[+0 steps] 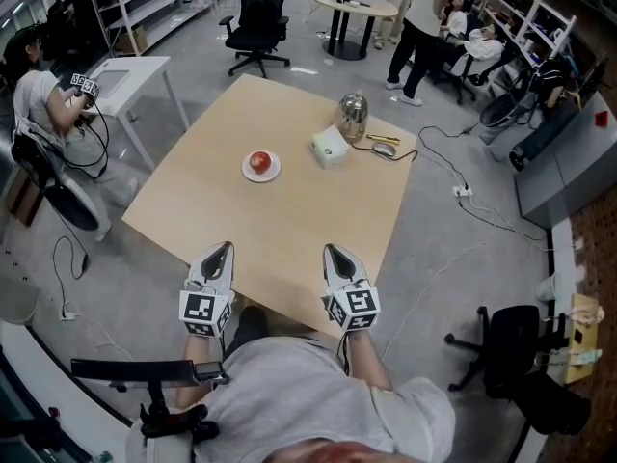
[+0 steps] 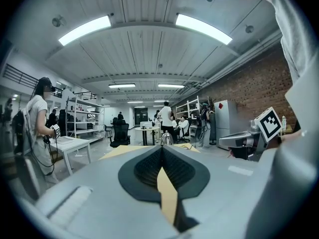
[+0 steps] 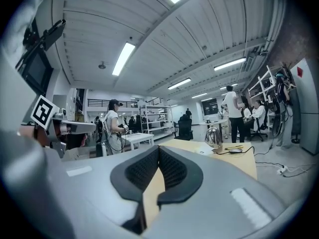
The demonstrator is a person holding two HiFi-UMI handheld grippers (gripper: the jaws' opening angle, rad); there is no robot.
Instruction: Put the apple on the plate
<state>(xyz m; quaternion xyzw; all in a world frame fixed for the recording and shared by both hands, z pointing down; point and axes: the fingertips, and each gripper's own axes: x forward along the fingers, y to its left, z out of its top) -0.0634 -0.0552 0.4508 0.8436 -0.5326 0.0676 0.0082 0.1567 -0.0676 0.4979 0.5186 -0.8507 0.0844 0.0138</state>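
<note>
**Operator:** Any writing to log?

**Annotator:** Only the black-and-white square patterns on your marker cubes [image 1: 203, 312]. Everything else is too small to read.

**Operator:** Where's the apple?

**Annotator:** The apple [image 1: 259, 161] sits on the plate [image 1: 274, 173], mid-table [image 1: 289, 230]. That's 12 o'clock from your left hand-held gripper [image 1: 227, 247], well apart from it.

**Operator:** What's around it?

**Annotator:** A white box [image 1: 330, 148] is near the plate at its 3 o'clock. A metal kettle [image 1: 353, 114] stands at the box's 1 o'clock. A mouse [image 1: 385, 149] and a yellow pen [image 1: 383, 139] lie at the box's 3 o'clock, by the table corner. Beyond the table there's an office chair [image 1: 258, 13] at 12 o'clock. A person [image 1: 39, 104] is at 10 o'clock beside a side table [image 1: 135, 70].

**Operator:** And my hands?

**Annotator:** You hold both side by side over the near table edge, roughly level, pointing to 12 o'clock. The left is clenched, pads together, nothing between them. Your right hand-held gripper [image 1: 330, 250] is the same: clenched and empty.
</note>
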